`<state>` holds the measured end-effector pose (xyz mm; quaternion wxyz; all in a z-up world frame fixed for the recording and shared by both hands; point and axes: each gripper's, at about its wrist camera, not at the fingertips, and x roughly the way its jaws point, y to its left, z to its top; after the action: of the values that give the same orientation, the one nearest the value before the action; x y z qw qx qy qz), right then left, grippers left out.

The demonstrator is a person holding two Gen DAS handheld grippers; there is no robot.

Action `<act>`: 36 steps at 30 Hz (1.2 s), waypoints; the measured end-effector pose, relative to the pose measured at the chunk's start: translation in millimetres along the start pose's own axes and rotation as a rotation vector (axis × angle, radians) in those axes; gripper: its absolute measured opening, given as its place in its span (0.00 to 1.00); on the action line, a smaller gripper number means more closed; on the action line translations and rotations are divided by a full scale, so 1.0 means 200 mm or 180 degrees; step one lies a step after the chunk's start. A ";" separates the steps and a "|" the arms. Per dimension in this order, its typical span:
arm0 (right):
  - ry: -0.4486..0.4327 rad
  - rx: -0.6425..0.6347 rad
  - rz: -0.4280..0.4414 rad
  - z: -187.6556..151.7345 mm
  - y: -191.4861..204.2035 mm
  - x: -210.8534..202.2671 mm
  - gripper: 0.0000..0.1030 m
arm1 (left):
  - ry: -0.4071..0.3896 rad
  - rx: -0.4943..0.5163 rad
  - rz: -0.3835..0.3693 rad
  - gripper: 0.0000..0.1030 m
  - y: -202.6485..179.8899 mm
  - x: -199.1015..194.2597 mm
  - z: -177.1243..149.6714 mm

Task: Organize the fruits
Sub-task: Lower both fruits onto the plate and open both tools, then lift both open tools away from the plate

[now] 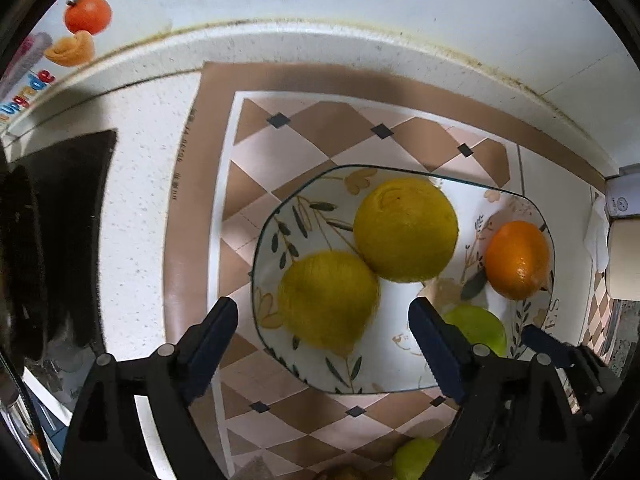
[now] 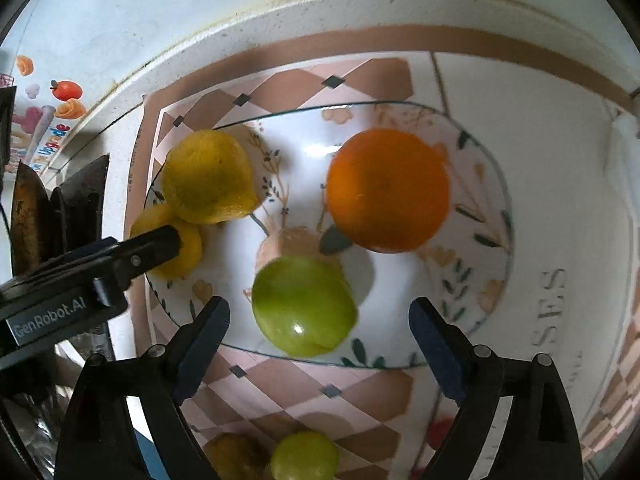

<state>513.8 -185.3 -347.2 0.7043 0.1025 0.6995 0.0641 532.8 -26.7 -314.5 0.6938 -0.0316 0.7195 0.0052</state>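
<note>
A floral glass plate on a checked mat holds two yellow citrus fruits, an orange and a green fruit. My left gripper points down over the plate and is open, with the nearer yellow fruit between its fingers and a gap on each side. My right gripper is open too, and the green fruit lies between its fingers untouched. The left gripper's finger covers part of a yellow fruit in the right wrist view.
Another green fruit and a brownish one lie on the mat in front of the plate. A black pan stands to the left, white containers to the right, and a wall behind.
</note>
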 end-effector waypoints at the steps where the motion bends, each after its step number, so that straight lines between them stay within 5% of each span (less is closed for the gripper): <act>1: -0.0026 -0.0022 -0.0065 -0.01 0.00 -0.03 0.94 | -0.0044 0.0006 0.0017 0.85 0.00 -0.03 -0.01; 9: -0.0295 -0.0079 -0.0305 -0.11 -0.02 -0.22 0.94 | -0.0350 0.0024 0.0123 0.85 0.03 -0.21 -0.17; 11: -0.0381 -0.0067 -0.0315 -0.15 -0.03 -0.28 0.94 | -0.0660 0.0061 0.0115 0.85 0.06 -0.26 -0.21; 19: -0.0750 -0.0180 -0.0419 -0.34 -0.03 -0.53 0.94 | -0.1076 0.0053 0.0199 0.85 0.06 -0.45 -0.43; 36: -0.1364 -0.0359 -0.0357 -0.83 0.06 -1.00 0.94 | -0.1769 0.0242 0.0151 0.85 0.00 -0.88 -0.94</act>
<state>345.2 -211.6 -149.2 0.8439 0.0353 0.5339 0.0406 350.6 -30.6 -131.7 0.8648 0.0138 0.5019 0.0029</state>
